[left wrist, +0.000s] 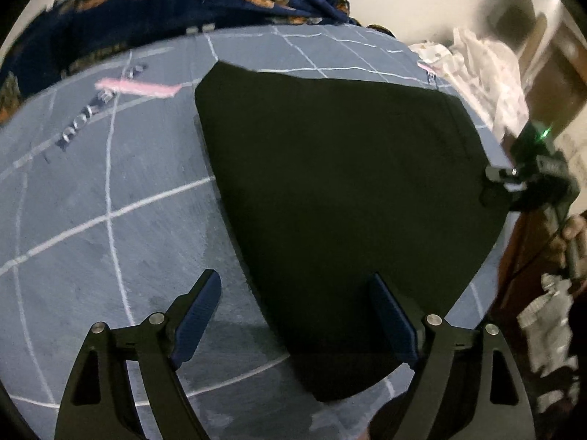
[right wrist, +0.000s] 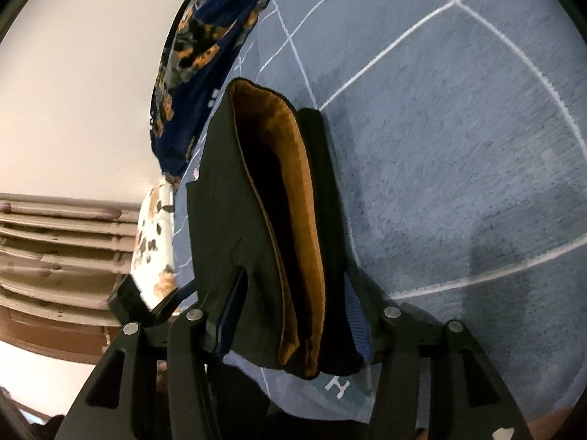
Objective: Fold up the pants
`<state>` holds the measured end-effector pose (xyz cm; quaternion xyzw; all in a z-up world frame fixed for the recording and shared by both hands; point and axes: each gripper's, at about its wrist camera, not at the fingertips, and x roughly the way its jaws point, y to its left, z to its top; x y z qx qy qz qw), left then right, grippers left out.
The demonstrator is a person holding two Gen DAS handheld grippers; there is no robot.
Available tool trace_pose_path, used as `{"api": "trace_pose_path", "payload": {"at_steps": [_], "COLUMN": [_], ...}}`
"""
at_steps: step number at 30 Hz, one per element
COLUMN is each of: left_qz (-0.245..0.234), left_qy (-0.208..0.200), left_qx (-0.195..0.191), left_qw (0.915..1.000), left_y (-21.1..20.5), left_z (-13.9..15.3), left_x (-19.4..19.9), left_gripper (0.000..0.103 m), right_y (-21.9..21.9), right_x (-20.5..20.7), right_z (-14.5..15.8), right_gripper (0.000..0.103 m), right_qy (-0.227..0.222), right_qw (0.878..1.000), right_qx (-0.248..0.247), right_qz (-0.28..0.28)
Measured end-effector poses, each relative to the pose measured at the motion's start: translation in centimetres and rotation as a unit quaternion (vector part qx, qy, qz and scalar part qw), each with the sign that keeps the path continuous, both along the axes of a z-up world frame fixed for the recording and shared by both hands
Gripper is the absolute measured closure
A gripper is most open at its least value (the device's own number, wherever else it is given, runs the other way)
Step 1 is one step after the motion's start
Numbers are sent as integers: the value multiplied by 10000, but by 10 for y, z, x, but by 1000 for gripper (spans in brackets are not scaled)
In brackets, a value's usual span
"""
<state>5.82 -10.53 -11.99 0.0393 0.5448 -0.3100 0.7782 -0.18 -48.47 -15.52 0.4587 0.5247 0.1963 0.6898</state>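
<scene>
The left hand-held gripper (left wrist: 293, 315) hovers with its two ribbed blue pads spread wide and nothing between them; one pad is over the bedspread, the other over the near edge of the pants (left wrist: 348, 198). The right hand-held gripper (right wrist: 293, 315) has its fingers closed in on a thick folded bundle of the pants (right wrist: 220, 220), one blue pad pressed into the outer black layer and the other against the far side.

The pants are black, matte and soft, folded into a broad flat slab with rounded corners. In the right wrist view their open end shows a fuzzy orange-brown lining (right wrist: 308, 220) curling around a dark hollow.

They lie on a bed covered by a grey-blue bedspread (left wrist: 110, 190) with thin white grid lines, a brushed nap, a pink stripe and some lettering. A dark blue blanket (left wrist: 154, 7) with orange and grey patches is heaped along the far edge. A white floral-print cloth (right wrist: 154, 234) sits at the side, by a plain pale wall and brown wooden furniture.
</scene>
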Motion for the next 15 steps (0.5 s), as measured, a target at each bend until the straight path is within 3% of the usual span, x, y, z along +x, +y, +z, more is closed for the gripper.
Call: {"api": "trace_pose_path", "payload": {"at_steps": [7,15], "left_qz": [-286,-316], "left_qy": [704,1396], "left_qx": [-1037,-1934], "left_qw": [9917,9706], "left_y": [1,6], "left_z": [-5,-13], "left_x": [14,39], "left_gripper": [19,19], "right_y": [1,6], "right_x": [9,19], "right_z": [-2,1], "right_gripper": [47,45], "right_qy": [-6,-185], "right_qw": [9993,9987], "right_qx": [300,264], "right_qz": [236,388]}}
